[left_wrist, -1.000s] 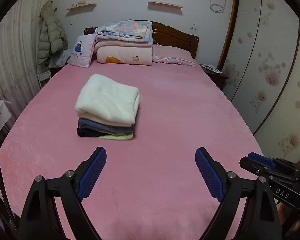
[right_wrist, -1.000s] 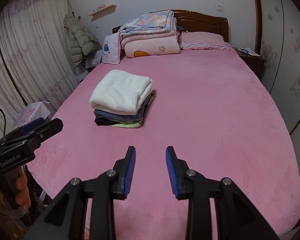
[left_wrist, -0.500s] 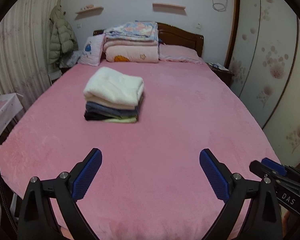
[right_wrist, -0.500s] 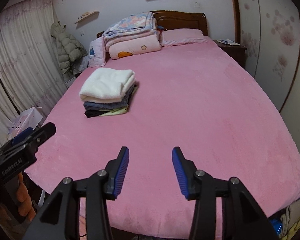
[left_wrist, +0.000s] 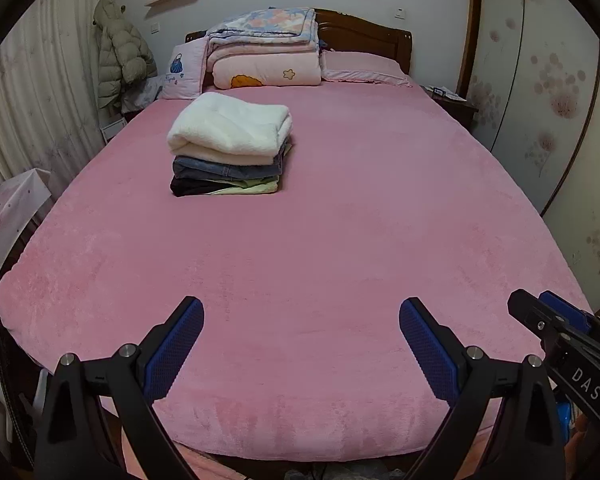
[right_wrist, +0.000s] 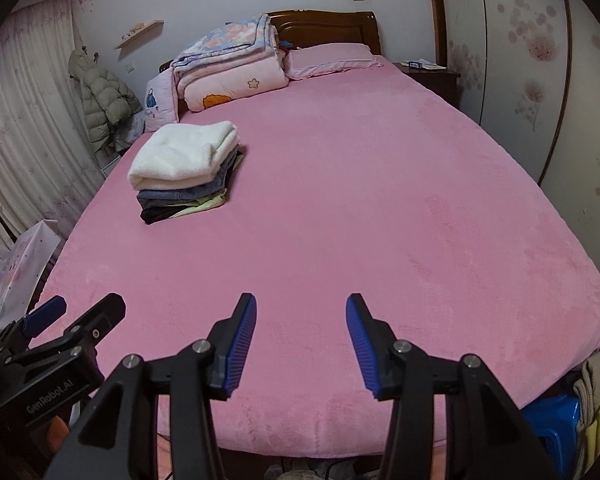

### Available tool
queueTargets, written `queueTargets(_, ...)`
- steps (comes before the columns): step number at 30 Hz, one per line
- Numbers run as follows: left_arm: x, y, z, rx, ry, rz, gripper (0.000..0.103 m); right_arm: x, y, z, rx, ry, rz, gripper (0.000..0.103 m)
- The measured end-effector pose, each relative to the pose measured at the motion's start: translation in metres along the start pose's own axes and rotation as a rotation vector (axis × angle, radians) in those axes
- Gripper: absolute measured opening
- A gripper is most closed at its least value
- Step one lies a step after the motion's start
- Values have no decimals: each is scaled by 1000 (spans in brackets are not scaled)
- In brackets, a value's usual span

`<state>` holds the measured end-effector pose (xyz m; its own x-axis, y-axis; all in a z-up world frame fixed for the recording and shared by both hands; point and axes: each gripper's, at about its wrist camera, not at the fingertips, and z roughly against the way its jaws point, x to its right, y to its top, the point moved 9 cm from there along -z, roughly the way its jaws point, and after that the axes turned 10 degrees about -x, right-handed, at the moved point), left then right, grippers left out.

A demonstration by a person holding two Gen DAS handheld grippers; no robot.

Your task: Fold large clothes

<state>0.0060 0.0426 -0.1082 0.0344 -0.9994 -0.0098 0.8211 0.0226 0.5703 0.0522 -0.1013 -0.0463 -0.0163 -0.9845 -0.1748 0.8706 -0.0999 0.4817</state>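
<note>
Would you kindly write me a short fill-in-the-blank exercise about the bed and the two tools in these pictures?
1. The folded item on top of the clothes pile is ____ in colour.
2. The pile sits on a bed covered in ____ fabric.
3. Between the pads of the left tool and of the right tool there is ____ held.
4. A puffy coat hangs by the ____.

Missing words: white; pink; nothing; curtain
</note>
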Motion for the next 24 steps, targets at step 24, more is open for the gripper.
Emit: queueTargets(24, 7, 6, -19, -58, -47, 10, 98, 10, -4, -10, 10, -47, 40, 52)
